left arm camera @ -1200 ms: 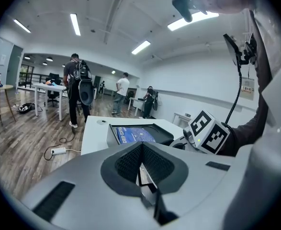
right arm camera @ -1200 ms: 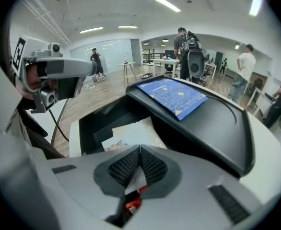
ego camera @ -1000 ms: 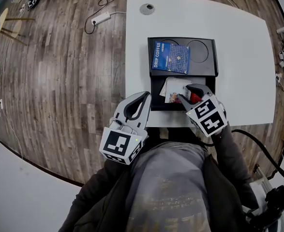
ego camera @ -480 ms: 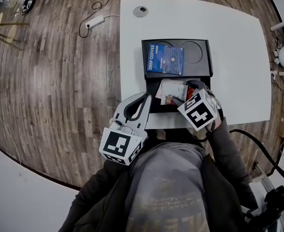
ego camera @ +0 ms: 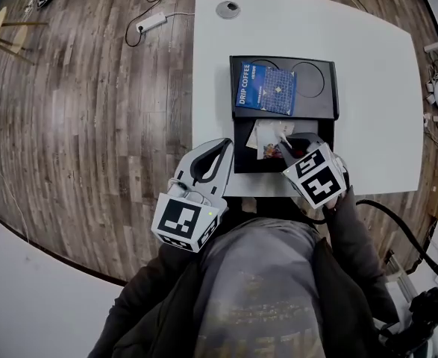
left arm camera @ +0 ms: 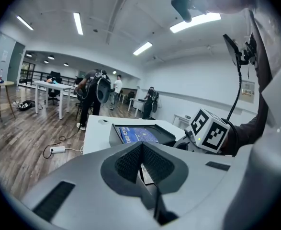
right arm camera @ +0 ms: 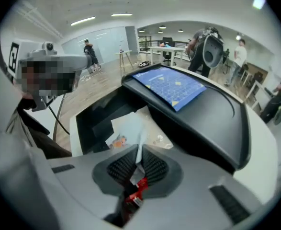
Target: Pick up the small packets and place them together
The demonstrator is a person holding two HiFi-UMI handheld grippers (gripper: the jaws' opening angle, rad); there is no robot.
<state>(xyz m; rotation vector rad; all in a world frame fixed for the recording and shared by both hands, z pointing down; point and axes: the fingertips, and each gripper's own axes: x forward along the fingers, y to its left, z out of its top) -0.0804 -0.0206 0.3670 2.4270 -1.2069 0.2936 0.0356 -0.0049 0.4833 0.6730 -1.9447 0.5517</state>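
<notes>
A black tray [ego camera: 330, 103] sits on the white table [ego camera: 375, 66]. A blue drip-coffee packet [ego camera: 266, 88] [right arm camera: 171, 85] lies on the tray's upper deck. White small packets [ego camera: 267, 134] [right arm camera: 130, 126] lie in the lower compartment. My right gripper [ego camera: 282, 149] [right arm camera: 139, 159] points steeply down into that compartment. Its jaws have just been closing and now pinch the edge of a pale white packet, with a red packet [right arm camera: 139, 186] deeper between them. My left gripper [ego camera: 224, 146] [left arm camera: 141, 147] hangs shut and empty off the table's near left edge.
A round cable grommet [ego camera: 227, 9] is set in the table's far side. A power strip [ego camera: 153, 24] and cables lie on the wooden floor at left. People stand by desks far off in both gripper views. My body fills the head view's bottom.
The right gripper tipped over the lower compartment, then drew back a little, and its jaws closed on the white packet's edge. The left gripper has stayed put.
</notes>
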